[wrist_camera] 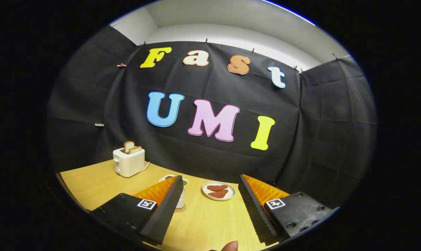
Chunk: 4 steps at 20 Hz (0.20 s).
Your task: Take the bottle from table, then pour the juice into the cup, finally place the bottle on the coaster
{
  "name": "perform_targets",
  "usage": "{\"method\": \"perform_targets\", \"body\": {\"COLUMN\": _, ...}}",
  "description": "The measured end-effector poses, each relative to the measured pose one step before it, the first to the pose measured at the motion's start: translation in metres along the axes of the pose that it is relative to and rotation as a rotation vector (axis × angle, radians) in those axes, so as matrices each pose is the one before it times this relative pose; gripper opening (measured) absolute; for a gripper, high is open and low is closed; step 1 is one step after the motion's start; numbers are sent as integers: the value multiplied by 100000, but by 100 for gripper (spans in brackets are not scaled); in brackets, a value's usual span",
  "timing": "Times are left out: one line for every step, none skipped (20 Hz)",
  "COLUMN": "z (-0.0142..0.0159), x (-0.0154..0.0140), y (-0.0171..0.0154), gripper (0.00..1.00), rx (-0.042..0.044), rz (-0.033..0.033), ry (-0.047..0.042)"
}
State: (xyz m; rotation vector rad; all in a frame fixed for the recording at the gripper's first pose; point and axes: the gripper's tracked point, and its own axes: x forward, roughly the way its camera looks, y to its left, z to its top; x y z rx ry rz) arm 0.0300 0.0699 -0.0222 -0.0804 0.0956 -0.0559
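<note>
My hand-held gripper (210,205) hangs low in the frame with its jaws spread wide and nothing between them but bare wood. The counter (91,179) is a pale, light-grained board that fills the lower left and lower middle of the frame and ends against a wall of black cloth (322,139) hung in creased panels. Above the cloth, along the top of the frame, a white wall and ceiling show.

In the lower left, near the back edge of the counter, stands a white toaster (128,162) with two slices of toast (131,147) sticking up from its slots. In the lower middle, beyond my fingers, a small white plate (218,191) holds two reddish-brown pieces of food. Just left of it, mostly hidden behind my left finger (166,209), a pale upright vessel (181,198) stands on a round brown coaster (180,209); I cannot tell whether it is the cup or the bottle. Behind it the rim of a white dish (167,177) peeks out. At the bottom edge, between the fingers, a fingertip (230,246) shows.
</note>
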Motion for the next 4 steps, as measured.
{"method": "perform_targets", "body": {"z": -28, "x": -153, "y": 38, "gripper": 97, "rx": -424, "rz": 292, "ry": -32}}
{"method": "perform_targets", "body": {"z": -13, "x": -203, "y": 6, "gripper": 97, "rx": -229, "rz": 417, "ry": 77}}
{"method": "perform_targets", "body": {"z": -23, "x": -146, "y": 44, "gripper": 97, "rx": 346, "rz": 519, "ry": 189}}
{"method": "perform_targets", "body": {"z": 34, "x": -140, "y": 37, "gripper": 97, "rx": 350, "rz": 435, "ry": 73}}
